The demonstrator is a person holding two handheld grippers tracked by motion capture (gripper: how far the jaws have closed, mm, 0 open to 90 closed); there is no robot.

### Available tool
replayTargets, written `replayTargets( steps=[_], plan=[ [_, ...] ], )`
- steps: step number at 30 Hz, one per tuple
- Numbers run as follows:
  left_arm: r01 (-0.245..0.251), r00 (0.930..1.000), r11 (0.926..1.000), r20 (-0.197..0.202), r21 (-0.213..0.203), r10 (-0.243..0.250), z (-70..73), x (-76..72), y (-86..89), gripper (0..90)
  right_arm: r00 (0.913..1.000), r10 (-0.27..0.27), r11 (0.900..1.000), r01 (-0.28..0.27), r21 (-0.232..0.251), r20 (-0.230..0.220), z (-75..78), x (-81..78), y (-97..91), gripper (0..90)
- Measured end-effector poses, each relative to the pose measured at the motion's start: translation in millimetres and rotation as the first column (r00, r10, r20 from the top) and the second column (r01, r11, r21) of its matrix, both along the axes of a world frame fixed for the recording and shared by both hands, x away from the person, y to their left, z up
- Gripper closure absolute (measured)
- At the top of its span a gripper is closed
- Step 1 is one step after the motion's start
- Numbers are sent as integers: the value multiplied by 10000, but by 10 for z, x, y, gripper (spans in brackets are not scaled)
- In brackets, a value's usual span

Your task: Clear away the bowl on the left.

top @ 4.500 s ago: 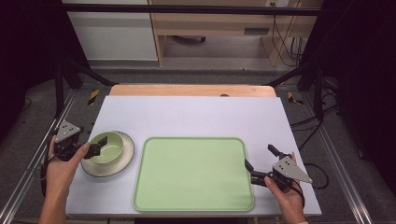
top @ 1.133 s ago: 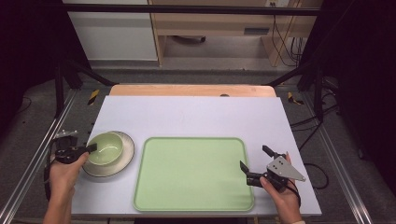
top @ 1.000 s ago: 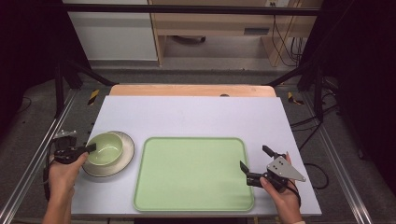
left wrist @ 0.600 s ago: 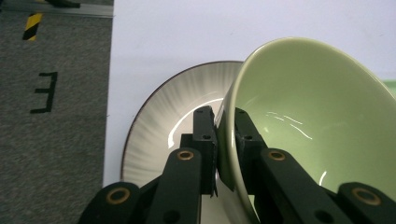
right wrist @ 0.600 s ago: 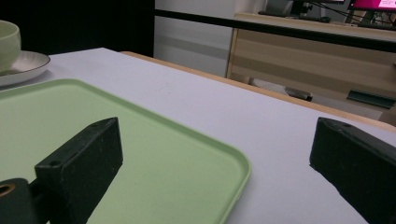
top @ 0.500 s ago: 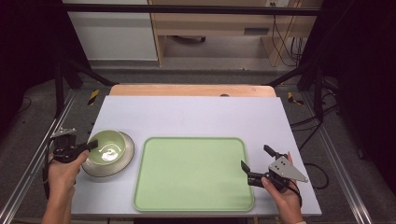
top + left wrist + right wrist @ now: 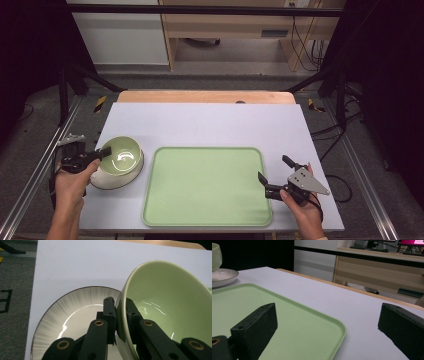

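White table point(image 7: 210, 122) is seen in the high view, with a wooden strip along its far edge and dark floor and metal rails around it. Green tray point(image 7: 206, 185) is laid flat at the near middle. Left of it, a white plate point(image 7: 107, 179) is set on the table, and a green bowl point(image 7: 121, 155) is held tilted above it. Bowl's left rim is clamped by the left gripper point(image 7: 102, 152), which is held in the left hand point(image 7: 72, 180). Right gripper point(image 7: 274, 175) is held in the right hand point(image 7: 300, 205) near the tray's right edge, jaws spread wide, nothing between them.

Left gripper view: bowl point(image 7: 167, 312) wall is pinched between the two jaws, one inside, one outside. Bowl is tipped, its opening turned toward the camera. Plate point(image 7: 72, 325), with grey radial streaks and a dark rim, is seen underneath on the table point(image 7: 75, 267).

Right gripper view: jaws are parted widely, empty. Tray point(image 7: 294, 330) corner is seen between them, flat on the table point(image 7: 352, 312). Plate point(image 7: 223, 276) and part of the bowl point(image 7: 215, 256) are seen far off at top left. Wooden furniture is seen behind.
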State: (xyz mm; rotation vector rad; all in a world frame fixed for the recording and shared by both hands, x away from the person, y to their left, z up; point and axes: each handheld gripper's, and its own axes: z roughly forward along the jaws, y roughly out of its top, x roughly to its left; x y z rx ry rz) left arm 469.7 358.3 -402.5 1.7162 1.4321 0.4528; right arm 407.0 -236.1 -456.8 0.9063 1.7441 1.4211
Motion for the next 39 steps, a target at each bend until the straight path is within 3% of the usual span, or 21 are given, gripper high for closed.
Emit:
replayTargets(
  steps=[5, 19, 30, 39],
  plan=[
    [224, 9997, 9996, 81, -187, -223, 32, -11, -63, 823, 10000, -21, 10000, 21, 62, 9, 9, -9, 11, 26],
    [782, 9968, 9967, 152, -216, -779, 61, -4, -267, 822, 9999, -81, 10000, 81, -9, 103, 3, -5, -18, 25],
    [1488, 9889, 9884, 78, -313, -1486, 36, 1, -500, 822, 10000, -57, 10000, 56, 46, 41, 4, 1, -3, 25],
    [1621, 9868, 9864, 12, -271, -1621, 27, 10, -571, 822, 9998, -153, 9999, 152, 70, 104, 9, -2, -36, 26]
  ],
)
